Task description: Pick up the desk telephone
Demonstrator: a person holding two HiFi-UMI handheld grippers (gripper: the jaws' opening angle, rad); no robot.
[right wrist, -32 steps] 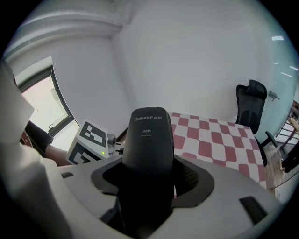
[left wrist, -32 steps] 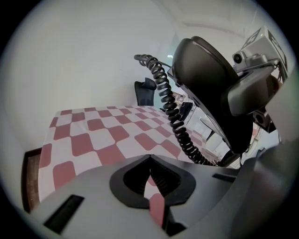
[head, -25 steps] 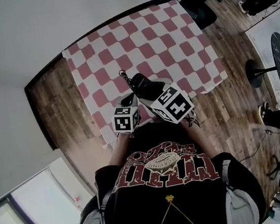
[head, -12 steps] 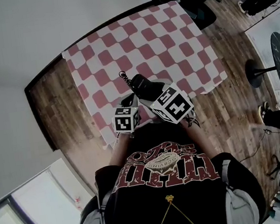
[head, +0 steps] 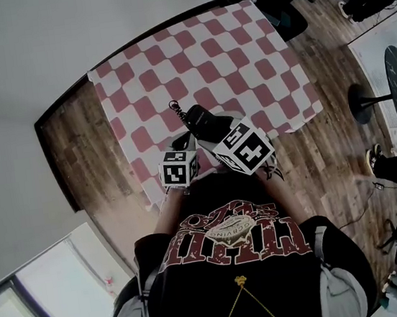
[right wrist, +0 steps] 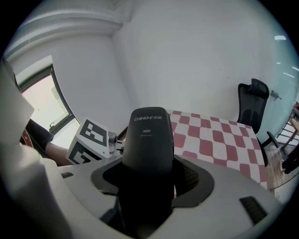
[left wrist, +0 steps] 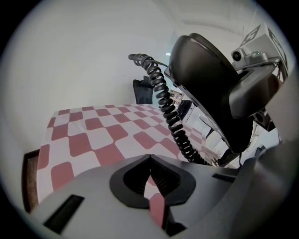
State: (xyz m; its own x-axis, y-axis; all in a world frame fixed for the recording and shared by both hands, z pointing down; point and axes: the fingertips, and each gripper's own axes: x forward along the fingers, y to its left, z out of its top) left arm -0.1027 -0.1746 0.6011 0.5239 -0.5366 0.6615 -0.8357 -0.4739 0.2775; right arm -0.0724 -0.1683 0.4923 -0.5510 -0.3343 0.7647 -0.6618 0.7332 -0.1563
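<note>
Right gripper (right wrist: 148, 184) clamps the phone (right wrist: 147, 135); lift steadily, minding the cord (head: 174, 108) at 11 o'clock. Left gripper (left wrist: 150, 177) is closed on nothing.

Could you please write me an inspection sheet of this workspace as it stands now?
Surface: table under a red-and-white checked cloth.
Job's things: black phone, held up above the cloth.
Clutter: nothing seen.
Grippers: right gripper shut on the phone; left gripper shut and empty, close beside it.
Cables: coiled cord runs from the phone; where its far end goes cannot be told.
Surroundings: wood floor, black office chair at the table's far end, white walls.
</note>
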